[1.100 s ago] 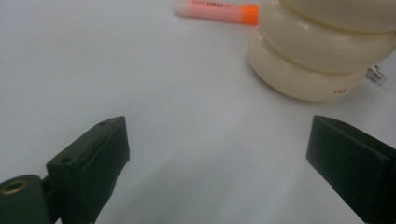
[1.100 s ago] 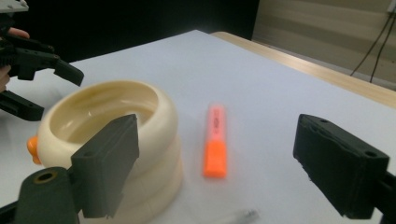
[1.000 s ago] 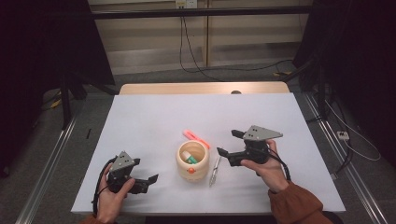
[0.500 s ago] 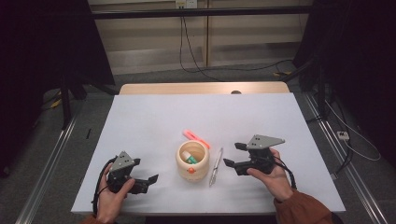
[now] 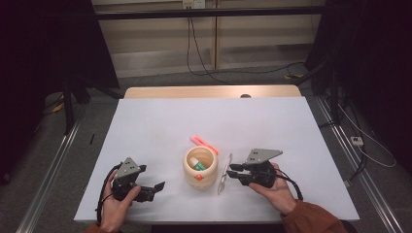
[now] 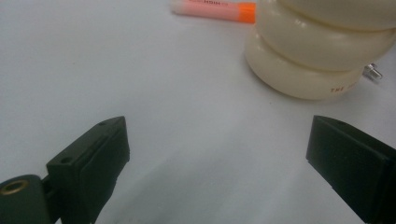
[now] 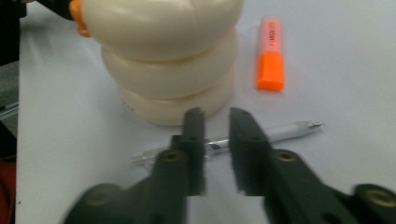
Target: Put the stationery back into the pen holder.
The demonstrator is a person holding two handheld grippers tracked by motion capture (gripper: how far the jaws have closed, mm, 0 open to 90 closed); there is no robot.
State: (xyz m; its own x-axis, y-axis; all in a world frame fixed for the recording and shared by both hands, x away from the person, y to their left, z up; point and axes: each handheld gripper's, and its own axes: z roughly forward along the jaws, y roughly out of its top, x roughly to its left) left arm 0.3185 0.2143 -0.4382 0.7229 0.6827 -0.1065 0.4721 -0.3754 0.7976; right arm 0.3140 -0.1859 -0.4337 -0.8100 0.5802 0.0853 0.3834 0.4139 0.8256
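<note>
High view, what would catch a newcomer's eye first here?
Probably the cream ribbed pen holder near the middle of the white table, with an orange highlighter lying just behind it. Next, the right tool, jaws slightly apart, lined up with the clear pen lying beside the holder.

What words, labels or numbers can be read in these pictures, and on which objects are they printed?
"THE", small reddish print near the base of the cream holder in the left gripper view; more letters follow around the curve and cannot be read.
Dark print along the pale barrel of the orange highlighter in the left gripper view: too blurred to read.
Print on the same highlighter in the right gripper view: too blurred to read.
The clear pen shows no readable text.
</note>
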